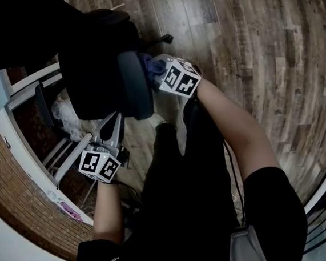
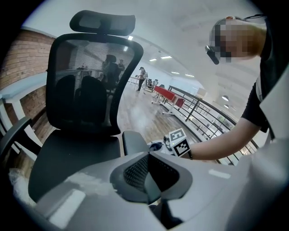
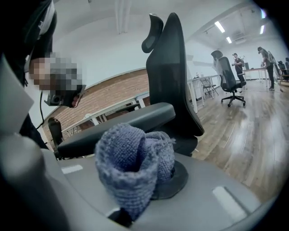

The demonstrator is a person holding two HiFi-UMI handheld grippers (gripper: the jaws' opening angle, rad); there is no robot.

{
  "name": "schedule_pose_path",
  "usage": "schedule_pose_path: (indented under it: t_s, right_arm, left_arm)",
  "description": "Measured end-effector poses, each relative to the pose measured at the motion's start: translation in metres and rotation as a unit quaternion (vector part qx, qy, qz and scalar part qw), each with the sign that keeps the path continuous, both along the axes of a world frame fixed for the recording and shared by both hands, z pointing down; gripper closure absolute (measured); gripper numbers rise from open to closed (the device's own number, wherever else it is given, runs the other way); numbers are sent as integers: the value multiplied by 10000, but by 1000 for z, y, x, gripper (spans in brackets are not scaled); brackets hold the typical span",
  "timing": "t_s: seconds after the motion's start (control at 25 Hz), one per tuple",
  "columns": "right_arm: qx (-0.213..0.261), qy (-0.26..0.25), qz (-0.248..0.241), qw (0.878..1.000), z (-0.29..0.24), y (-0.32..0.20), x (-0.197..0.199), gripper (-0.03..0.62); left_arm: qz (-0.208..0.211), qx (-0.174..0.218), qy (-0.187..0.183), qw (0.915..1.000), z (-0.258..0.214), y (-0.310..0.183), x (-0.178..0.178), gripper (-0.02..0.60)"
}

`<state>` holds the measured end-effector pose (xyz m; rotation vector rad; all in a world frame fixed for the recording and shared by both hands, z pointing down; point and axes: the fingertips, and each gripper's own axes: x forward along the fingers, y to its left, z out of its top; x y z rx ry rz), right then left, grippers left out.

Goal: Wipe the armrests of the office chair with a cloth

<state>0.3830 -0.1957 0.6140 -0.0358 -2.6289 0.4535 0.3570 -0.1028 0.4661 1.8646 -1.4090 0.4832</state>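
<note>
Bunched up in the right gripper is a blue knitted cloth. Its fingers are clamped on the cloth, and the cloth fills the gap between them. The cloth sits right by the outer side of the dark grey padded armrest of the black office chair. From the head view it looks like it touches the armrest, but I cannot be sure.

The left gripper is low at the front of the chair seat. Its dark ribbed fingers are pressed together with nothing between them. It touches nothing.

On the armrest side of the chair, the brown wooden floor is wide open. On the other side of the chair are white frames and a red brick wall, close by, so there is little room there.
</note>
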Motion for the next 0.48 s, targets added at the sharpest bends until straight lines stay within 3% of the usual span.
schedule_pose_path:
  t_s: [0.24, 0.48]
  right_arm:
    - [311, 564, 93, 9979, 28, -28, -20, 543]
    - [738, 1107, -309, 9906, 80, -42, -29, 544]
  left_arm:
    - [-118, -50, -13, 9999, 7, 2, -5, 578]
    - [-330, -86, 4, 9994, 17, 10, -12, 578]
